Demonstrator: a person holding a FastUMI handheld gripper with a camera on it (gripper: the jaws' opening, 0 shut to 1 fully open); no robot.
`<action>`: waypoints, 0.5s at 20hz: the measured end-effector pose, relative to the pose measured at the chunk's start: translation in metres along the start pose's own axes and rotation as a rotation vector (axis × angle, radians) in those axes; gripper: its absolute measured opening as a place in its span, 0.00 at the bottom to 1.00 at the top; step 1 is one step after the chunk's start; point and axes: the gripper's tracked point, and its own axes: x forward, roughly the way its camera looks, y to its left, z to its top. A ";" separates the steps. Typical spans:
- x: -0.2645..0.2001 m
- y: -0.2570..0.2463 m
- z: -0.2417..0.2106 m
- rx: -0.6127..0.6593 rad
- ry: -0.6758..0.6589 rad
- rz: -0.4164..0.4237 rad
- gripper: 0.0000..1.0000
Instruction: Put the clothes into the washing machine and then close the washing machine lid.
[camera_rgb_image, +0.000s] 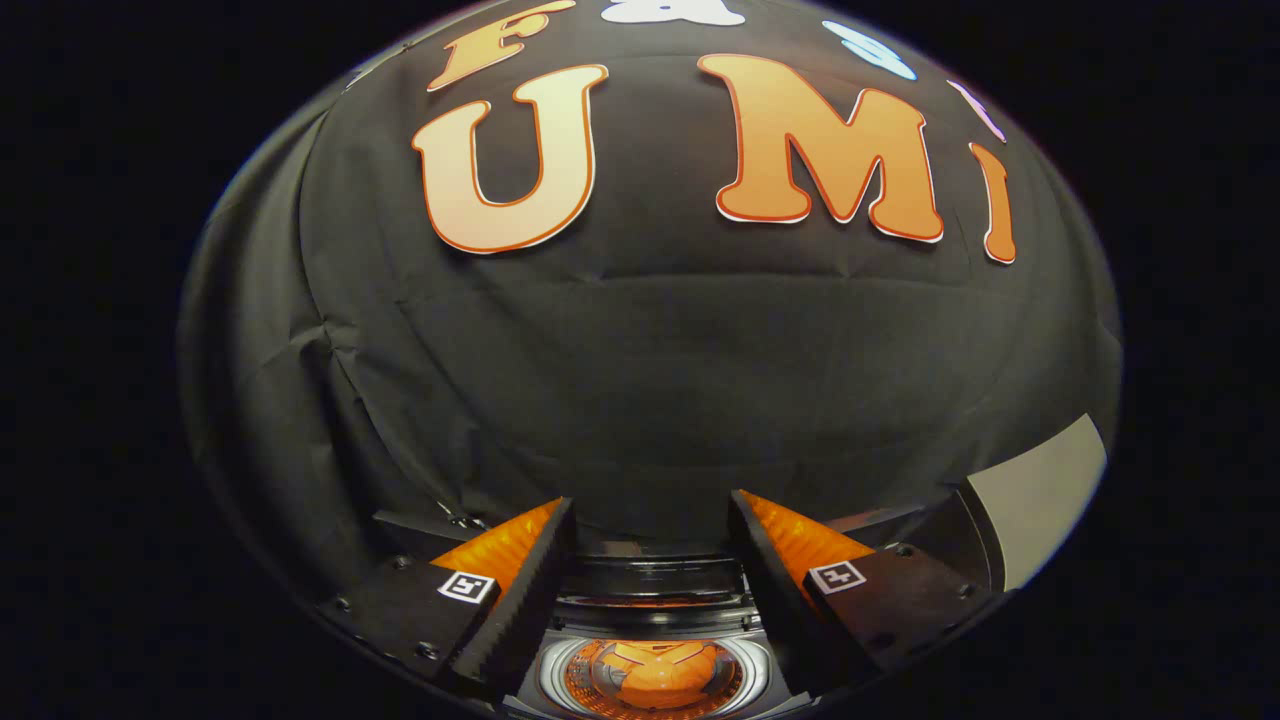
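Note:
My gripper (650, 525) hangs above the washing machine (655, 590), fingers wide apart with nothing between them. Down between the fingers I look into the machine's round drum opening (655, 680), where an orange garment (665, 675) lies inside the metal rim. The machine's dark top edge runs just ahead of the fingers. Where the lid is, I cannot tell.
The booth's black cloth wall (650, 350) rises beyond the fingers. A pale grey panel (1040, 490) stands to the right of the right finger, next to a dark frame piece.

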 end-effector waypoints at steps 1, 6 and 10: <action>0.000 0.000 -0.004 0.003 0.010 0.002 0.98; -0.007 0.000 -0.006 -0.012 -0.027 -0.008 0.99; -0.021 0.001 -0.015 -0.021 -0.028 -0.006 0.99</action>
